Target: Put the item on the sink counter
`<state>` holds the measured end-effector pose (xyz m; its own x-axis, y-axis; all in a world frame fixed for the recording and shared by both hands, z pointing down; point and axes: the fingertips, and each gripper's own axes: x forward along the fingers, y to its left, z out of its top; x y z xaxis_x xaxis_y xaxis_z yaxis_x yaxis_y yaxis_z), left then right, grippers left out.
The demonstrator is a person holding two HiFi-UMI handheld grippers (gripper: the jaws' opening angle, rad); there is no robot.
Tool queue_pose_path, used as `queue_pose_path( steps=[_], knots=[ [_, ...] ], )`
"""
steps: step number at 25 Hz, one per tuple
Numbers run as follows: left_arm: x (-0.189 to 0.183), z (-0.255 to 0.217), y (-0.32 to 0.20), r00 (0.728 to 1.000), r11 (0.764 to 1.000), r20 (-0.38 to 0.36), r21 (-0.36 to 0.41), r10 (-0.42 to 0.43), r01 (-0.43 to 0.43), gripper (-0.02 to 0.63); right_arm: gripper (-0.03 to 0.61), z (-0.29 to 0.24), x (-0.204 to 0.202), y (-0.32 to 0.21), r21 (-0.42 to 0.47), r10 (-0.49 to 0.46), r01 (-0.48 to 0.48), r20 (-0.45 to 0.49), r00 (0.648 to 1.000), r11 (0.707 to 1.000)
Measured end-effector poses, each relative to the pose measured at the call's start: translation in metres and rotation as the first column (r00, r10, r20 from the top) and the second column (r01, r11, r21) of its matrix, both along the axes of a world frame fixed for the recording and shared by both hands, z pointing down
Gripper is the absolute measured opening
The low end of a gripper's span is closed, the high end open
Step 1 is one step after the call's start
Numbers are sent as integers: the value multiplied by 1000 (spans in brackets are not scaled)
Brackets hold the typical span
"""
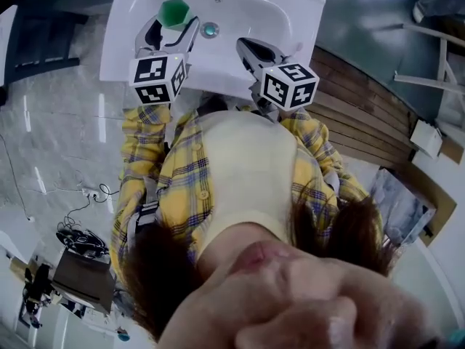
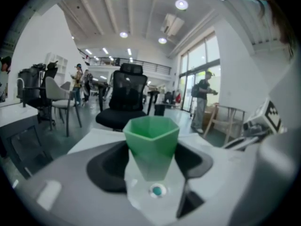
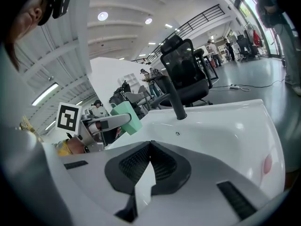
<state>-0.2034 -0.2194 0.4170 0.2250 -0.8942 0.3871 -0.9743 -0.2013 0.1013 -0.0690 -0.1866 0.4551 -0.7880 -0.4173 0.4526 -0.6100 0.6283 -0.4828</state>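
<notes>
A green faceted cup (image 1: 174, 11) hangs upright over the left part of the white sink (image 1: 290, 9), with my left gripper (image 1: 171, 26) shut on it. In the left gripper view the cup (image 2: 151, 144) fills the space between the black pads, above the basin's drain (image 2: 157, 190). My right gripper (image 1: 247, 47) hovers over the sink's near rim, to the right of the cup. Its pads (image 3: 141, 161) meet with nothing between them. The right gripper view shows the cup (image 3: 127, 117) off to the left, still gripped.
A black faucet (image 3: 174, 96) stands at the sink's far side, and the drain (image 1: 210, 29) lies mid-basin. Wooden planks (image 1: 363, 115) run to the right of the sink. Cables (image 1: 87, 195) lie on the floor at left. A black office chair (image 2: 126, 98) and several people stand beyond.
</notes>
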Motion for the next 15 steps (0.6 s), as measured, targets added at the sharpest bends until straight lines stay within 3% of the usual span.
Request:
queue_pose_path(
  steps=[15],
  knots=[
    [-25,34,-61,1000,1000,22,-26,-7,7,305,12,13,0,-9,-35,71,-72,-41,997,997]
  ],
)
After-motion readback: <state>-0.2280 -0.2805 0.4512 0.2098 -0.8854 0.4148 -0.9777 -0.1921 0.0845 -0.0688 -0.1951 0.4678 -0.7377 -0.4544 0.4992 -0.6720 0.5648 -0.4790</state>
